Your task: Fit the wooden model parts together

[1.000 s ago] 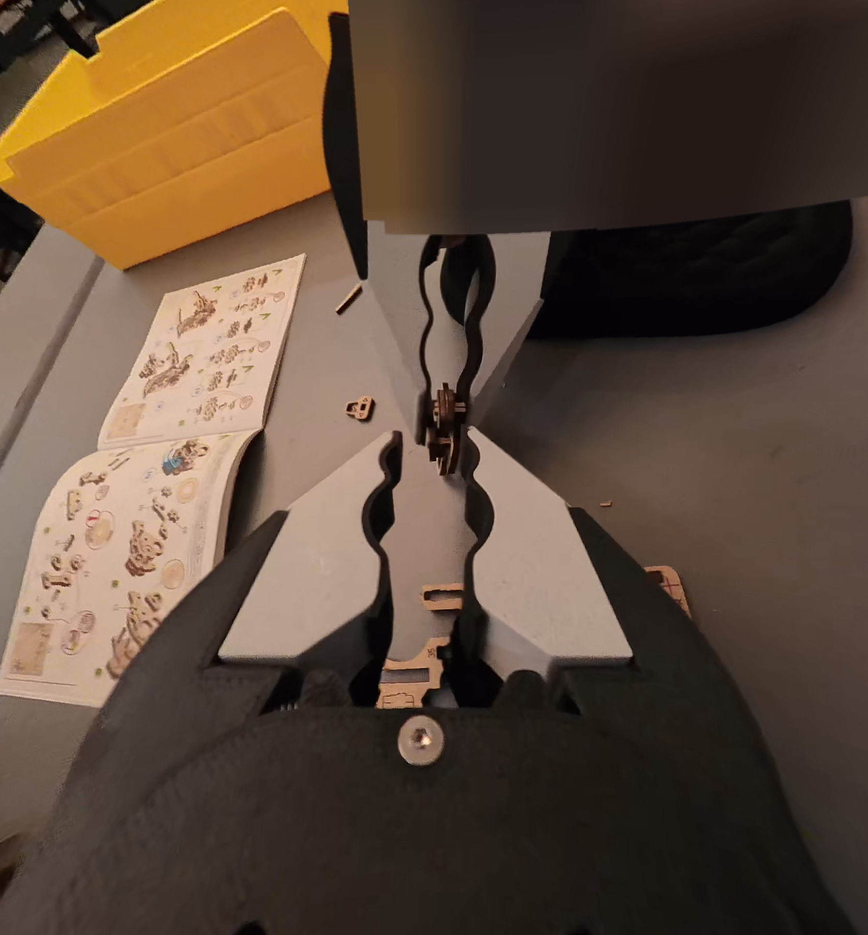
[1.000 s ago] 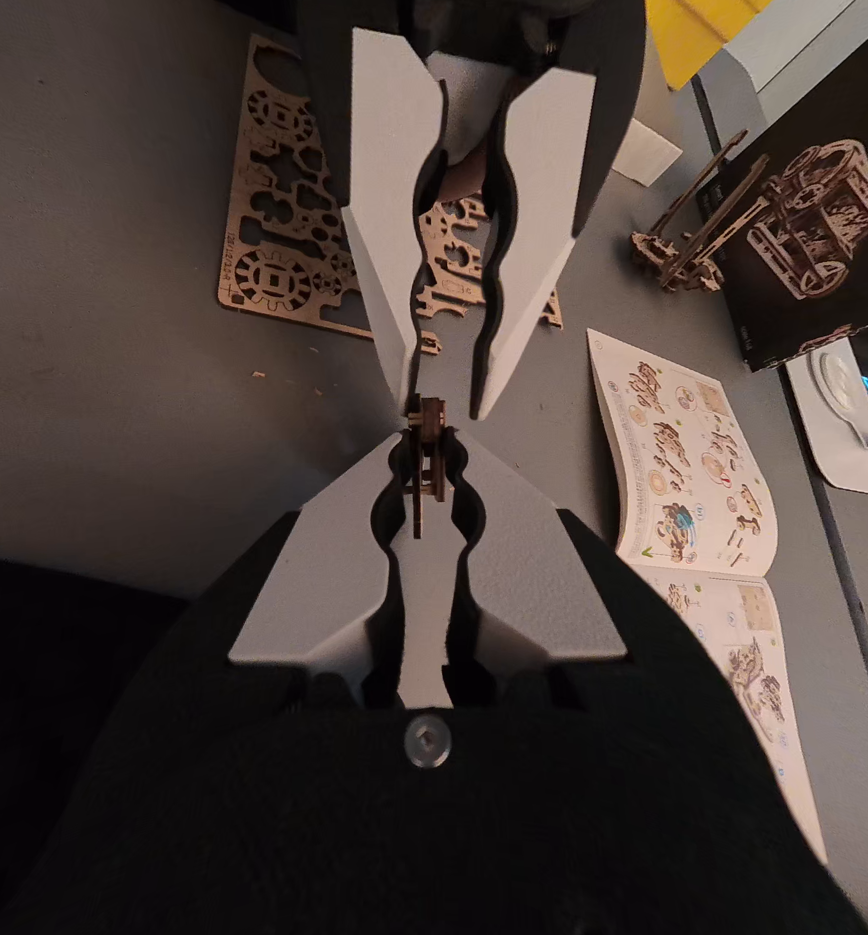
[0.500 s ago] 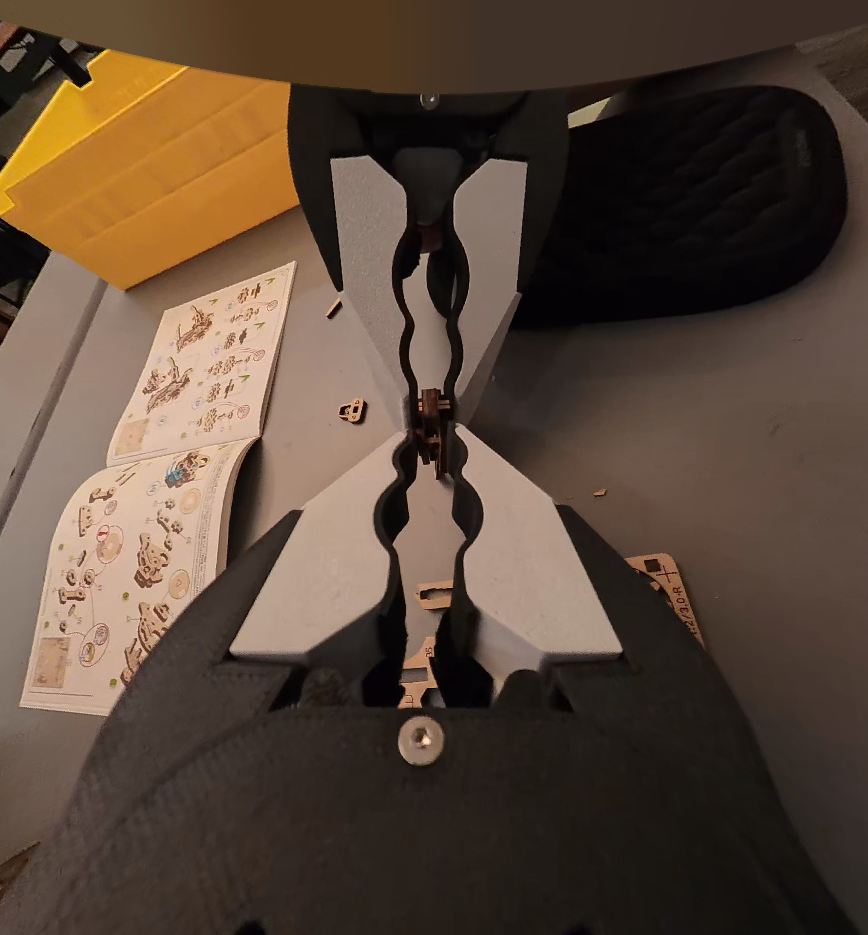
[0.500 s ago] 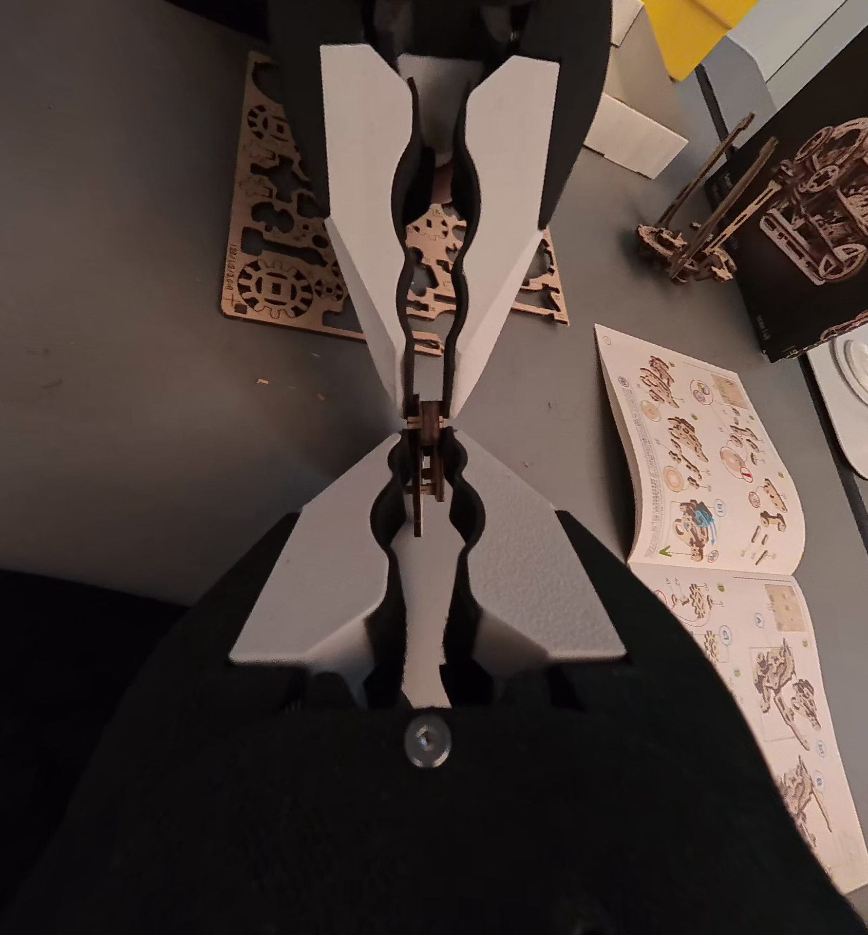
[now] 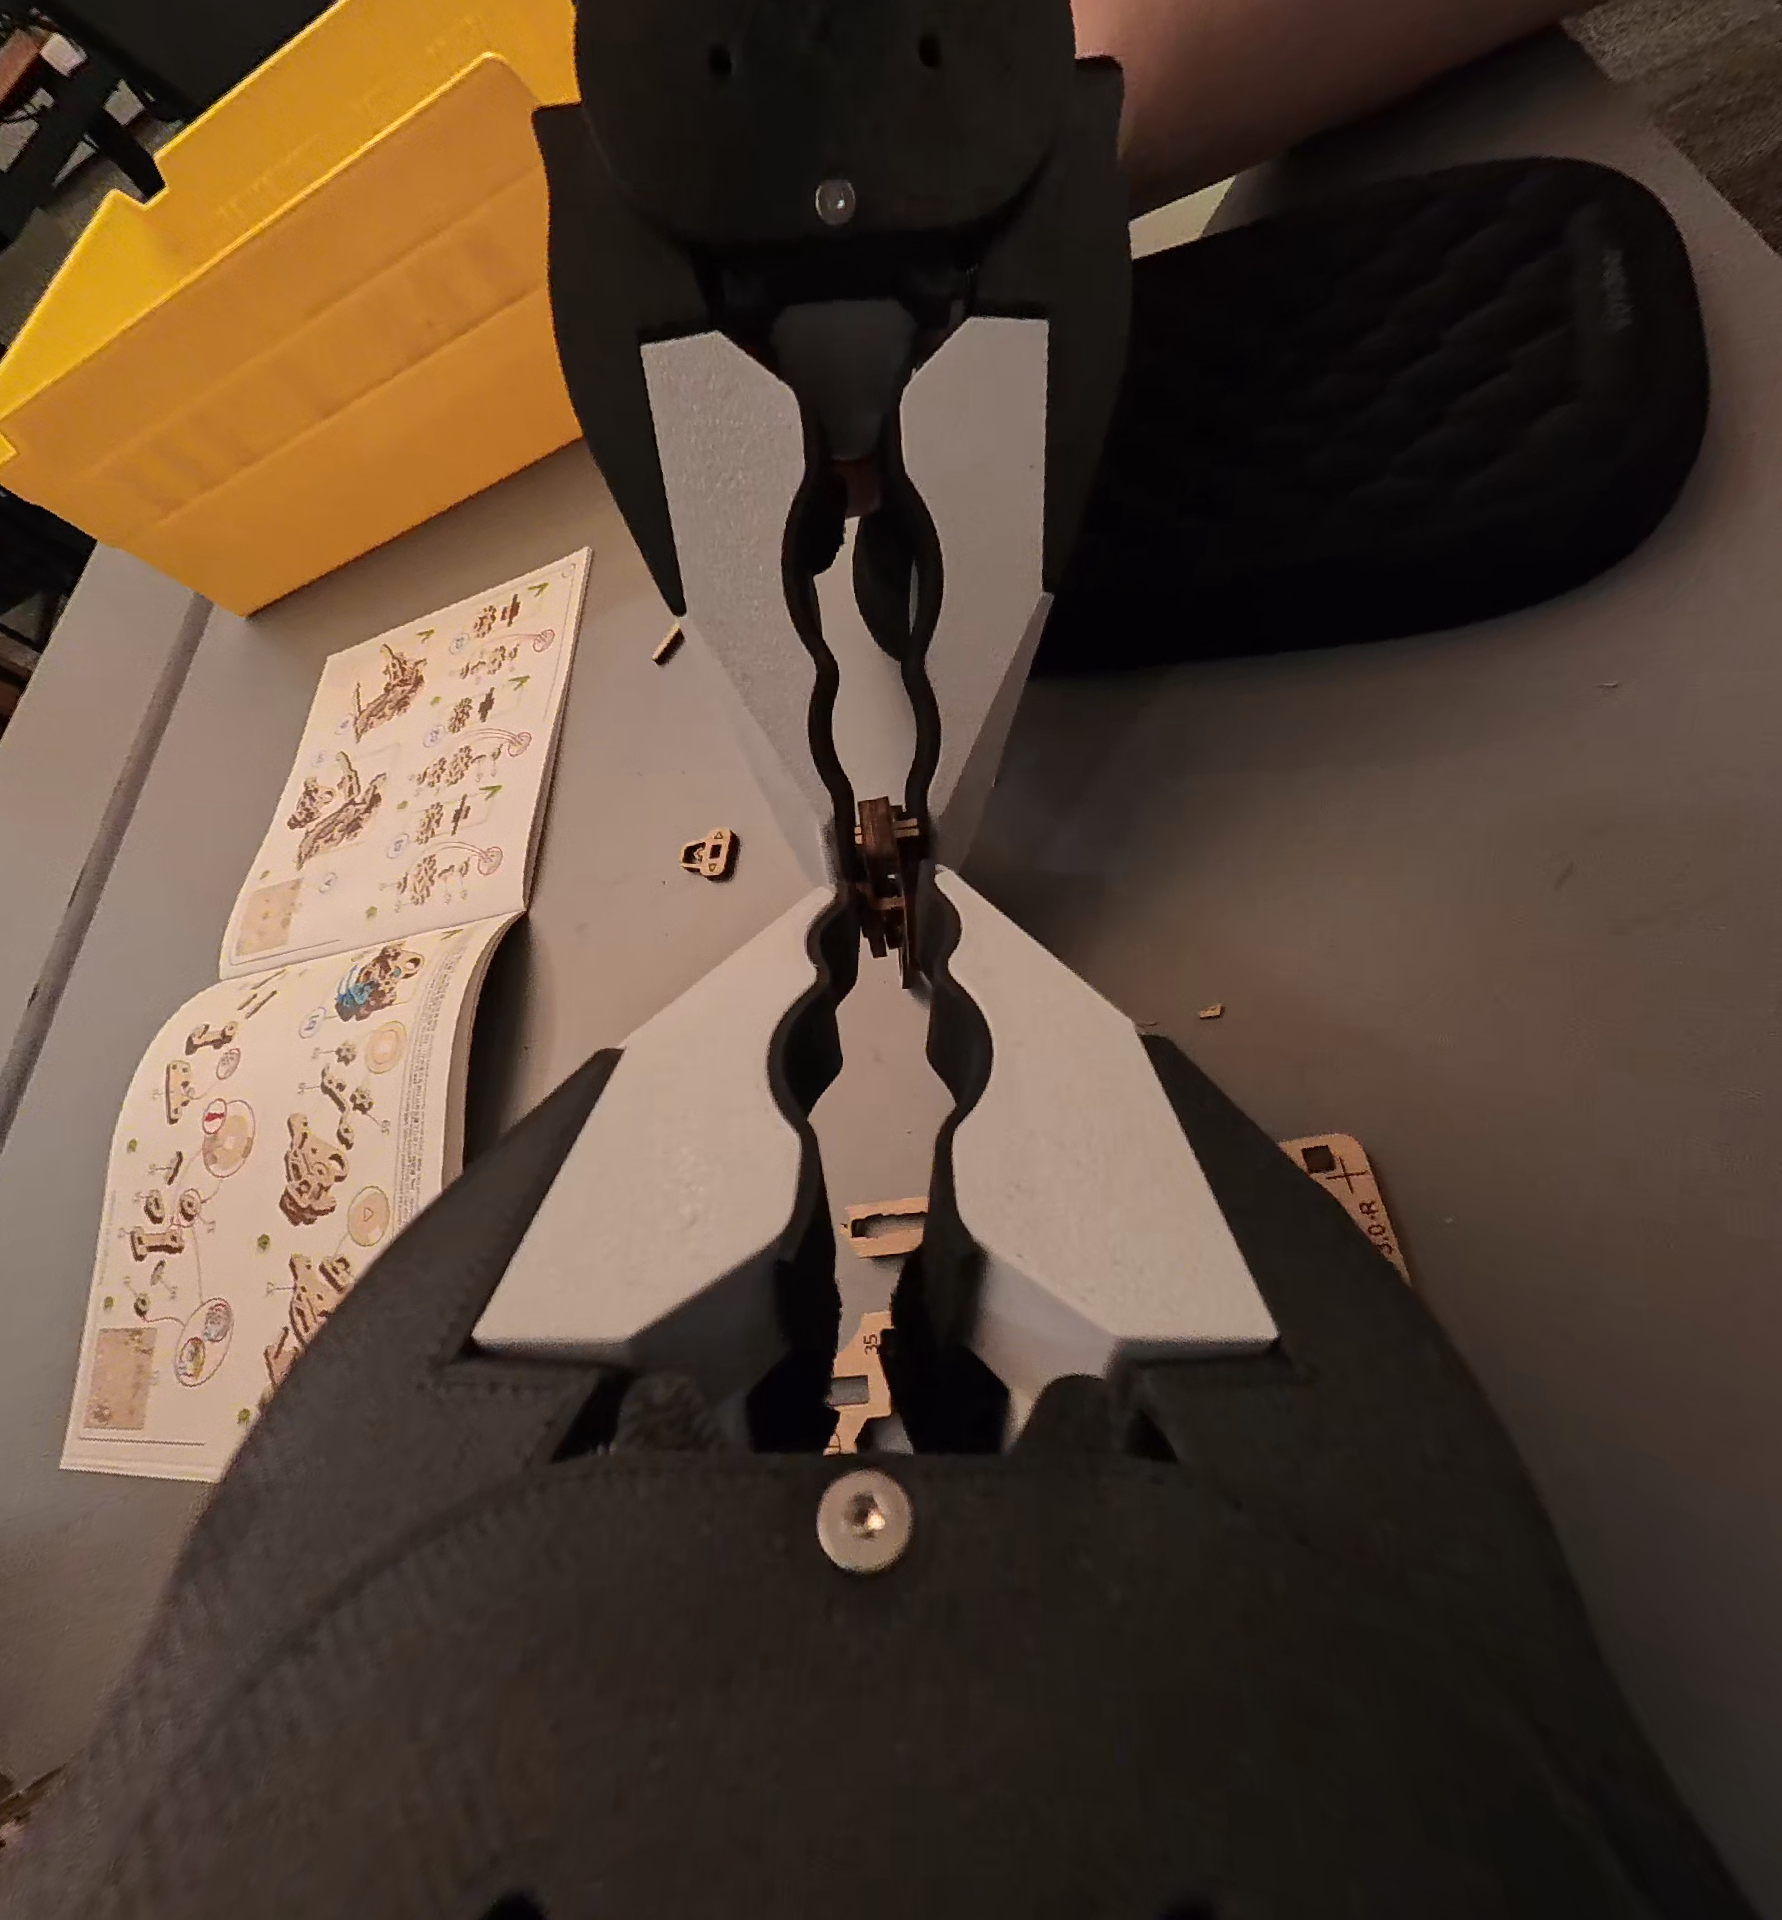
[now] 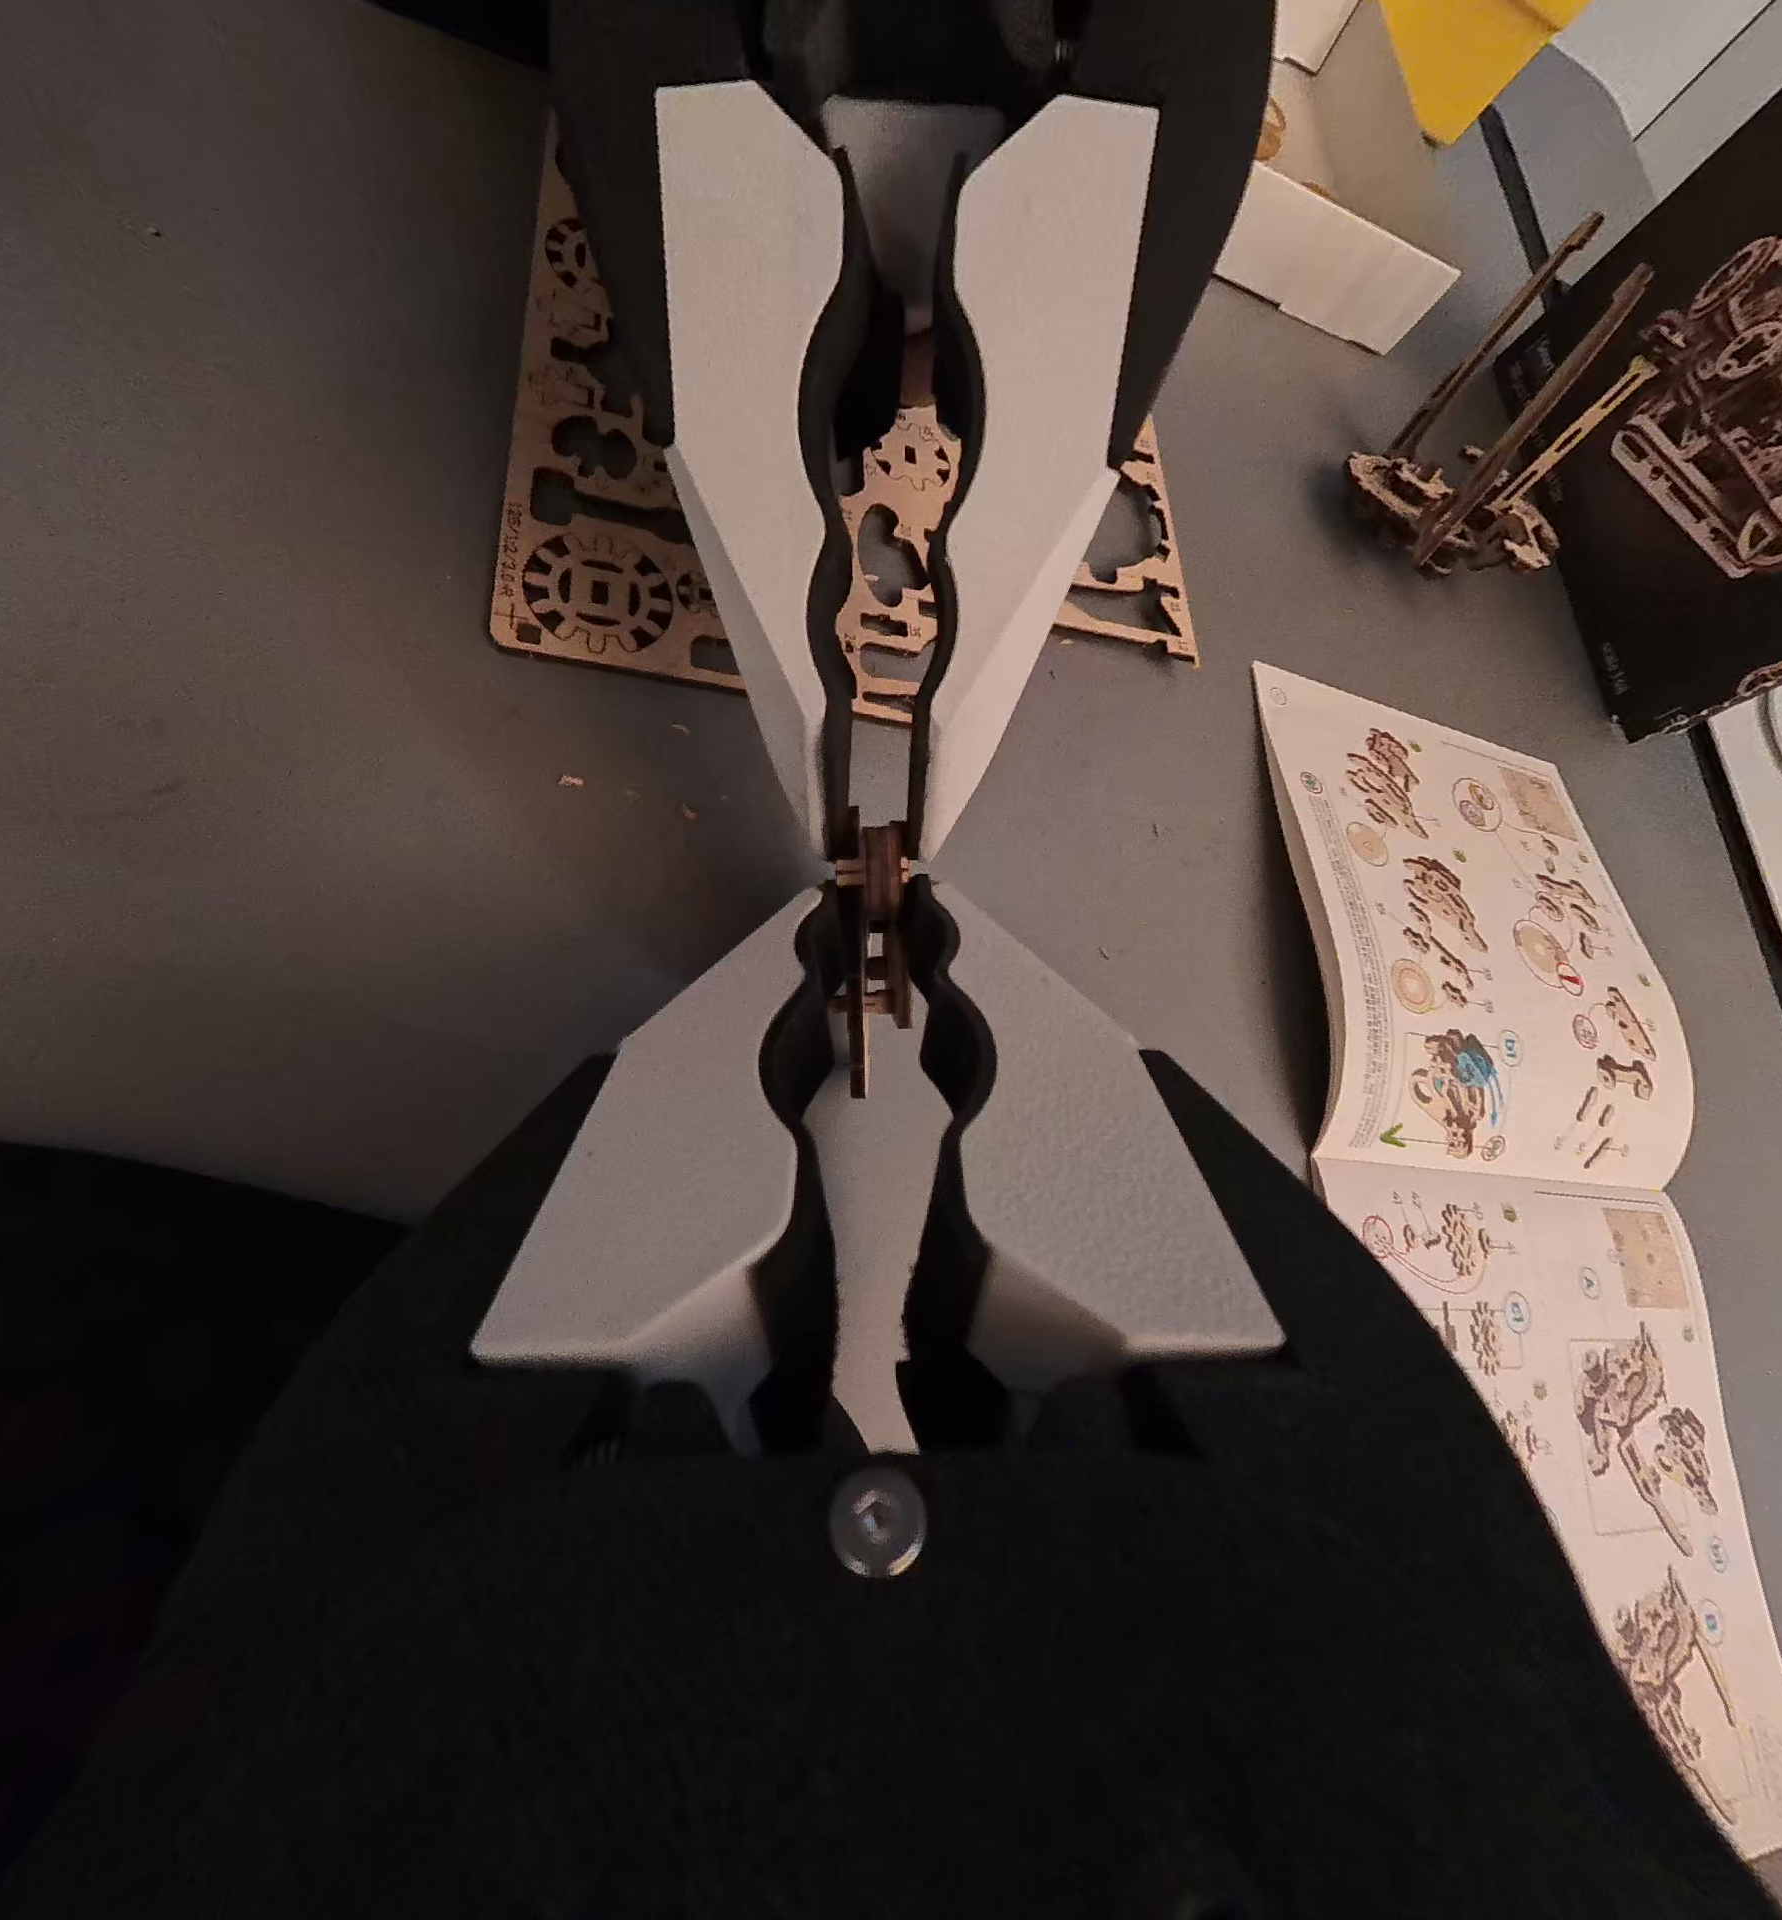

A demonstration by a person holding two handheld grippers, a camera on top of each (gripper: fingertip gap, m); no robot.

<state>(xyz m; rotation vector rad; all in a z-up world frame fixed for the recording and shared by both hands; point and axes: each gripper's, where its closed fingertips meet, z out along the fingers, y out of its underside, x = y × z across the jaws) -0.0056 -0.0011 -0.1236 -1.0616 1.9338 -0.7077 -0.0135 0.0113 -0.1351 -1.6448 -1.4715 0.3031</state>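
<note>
A small dark wooden assembly [image 5: 882, 883] hangs in the air above the grey table [image 5: 1386, 935], gripped from both ends. My left gripper [image 5: 882, 902] is shut on its near end in the left wrist view. My right gripper [image 5: 879, 831] comes from the far side, tip to tip, shut on the other end. In the right wrist view the assembly [image 6: 874, 935] sits between the pads of my right gripper [image 6: 871, 899], with a thin slat pointing back toward the camera. The left gripper [image 6: 874, 829] meets it from above. The joint between the parts is hidden by the fingertips.
An open instruction booklet [image 5: 347, 987] lies left, also in the right wrist view [image 6: 1489, 1039]. A yellow bin [image 5: 295, 343] and a black cushion [image 5: 1386, 416] stand behind. A loose wooden piece [image 5: 710, 857], a punched parts sheet [image 6: 596, 592], a part-built model [image 6: 1458, 488] and a black box [image 6: 1749, 416] are nearby. Only a small space, under 4 cm, lies between the two pairs of fingers. My right tips are roughly 7 cm from the loose wooden piece [image 5: 710, 857].
My left gripper's fingers have narrowed from open onto the assembly's end. The two grippers have come into line, tip to tip, and the right gripper's whole body now shows.
</note>
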